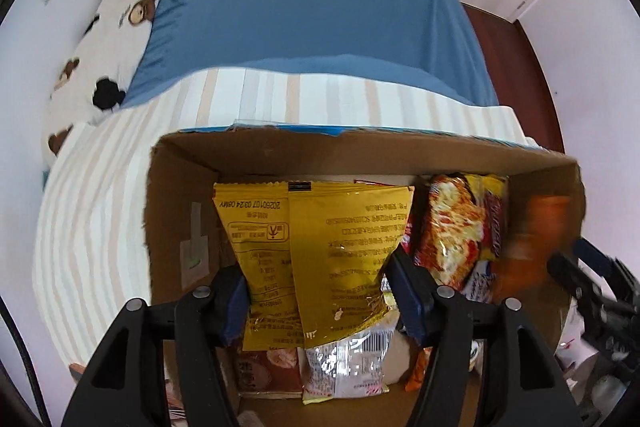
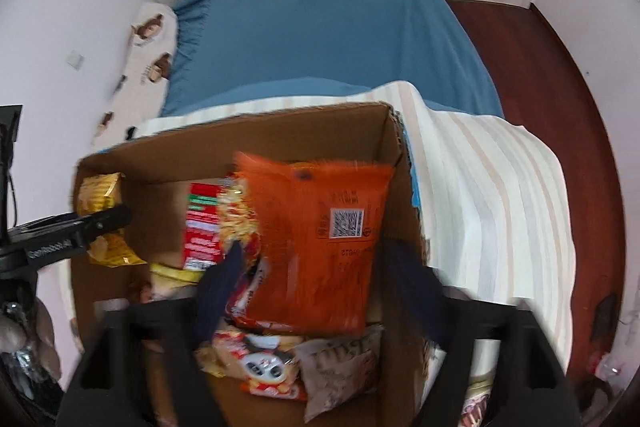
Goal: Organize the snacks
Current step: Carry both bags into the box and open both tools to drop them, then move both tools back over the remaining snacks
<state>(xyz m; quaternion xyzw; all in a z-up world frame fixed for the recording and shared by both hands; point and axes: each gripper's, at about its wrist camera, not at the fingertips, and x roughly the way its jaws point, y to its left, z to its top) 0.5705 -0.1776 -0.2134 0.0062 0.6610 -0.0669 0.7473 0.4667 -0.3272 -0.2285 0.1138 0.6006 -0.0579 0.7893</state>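
2 yellow snack packets [image 1: 320, 251] hang over the cardboard box [image 1: 280, 151] on the striped cloth [image 1: 100, 219], pinched between the left gripper's [image 1: 324, 299] pads, while the orange packet [image 2: 320, 247] sits between the right gripper's [image 2: 316, 291] spread, non-touching fingers.

The right tool [image 2: 316, 291] points down into an open brown cardboard box [image 2: 280, 139] that sits on a bed under a cream striped sheet [image 2: 500, 207]. Its dark blue fingers [image 2: 220, 291] stand wide apart on either side of a blurred orange snack packet [image 2: 320, 247] bearing a square code label; contact with the pads cannot be told. Inside the box lie a red and green packet [image 2: 200, 227], a crumpled yellow packet [image 2: 102, 195] and a grey packet [image 2: 340, 371]. The left tool [image 2: 80, 227] enters from the left edge, at the yellow packet.
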